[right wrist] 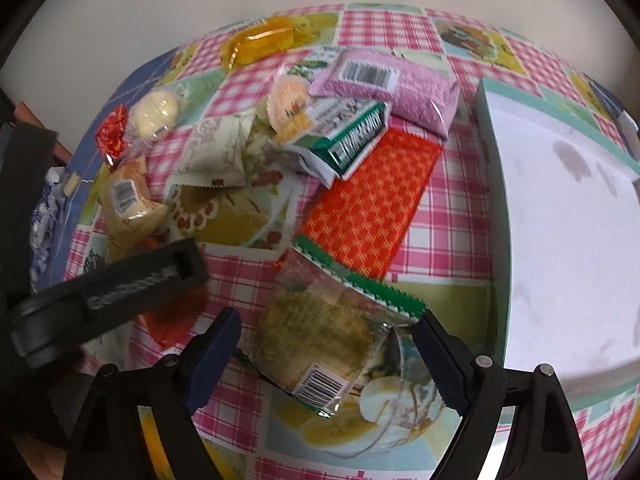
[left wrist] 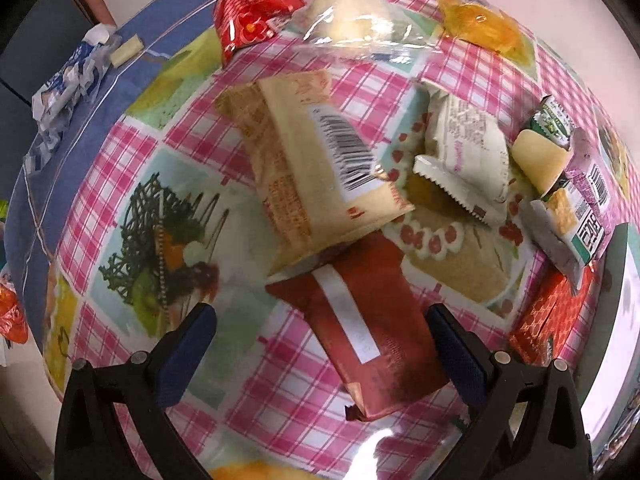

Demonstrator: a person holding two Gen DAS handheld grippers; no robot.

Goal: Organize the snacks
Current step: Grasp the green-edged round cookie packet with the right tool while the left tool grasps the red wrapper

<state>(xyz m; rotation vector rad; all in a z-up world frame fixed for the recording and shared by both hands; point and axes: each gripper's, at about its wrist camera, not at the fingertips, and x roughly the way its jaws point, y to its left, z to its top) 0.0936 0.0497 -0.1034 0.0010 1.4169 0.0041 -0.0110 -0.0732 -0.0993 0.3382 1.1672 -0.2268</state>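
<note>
snacks heaped on checked cloth (left wrist: 280, 392), beige packet (left wrist: 320, 168) overlapping red packet (left wrist: 372, 332); both tongs spread

On my left gripper (left wrist: 322, 344) I see 2 black plastic fingers (left wrist: 472, 364) with a triangular cut-out frame, each faced on the inside with a dark blue, finely textured pad and fixed with 2 round silver screw heads near its base. My right gripper (right wrist: 326, 350) looks the same: black forked arms, dark blue stippled pads, and 2 silver screws per side. In the right wrist view I also see the outer side of a black finger of the left gripper (right wrist: 120, 280), a long flat bar with raised lettering I cannot read, ending in a rounded black hinge.
</note>
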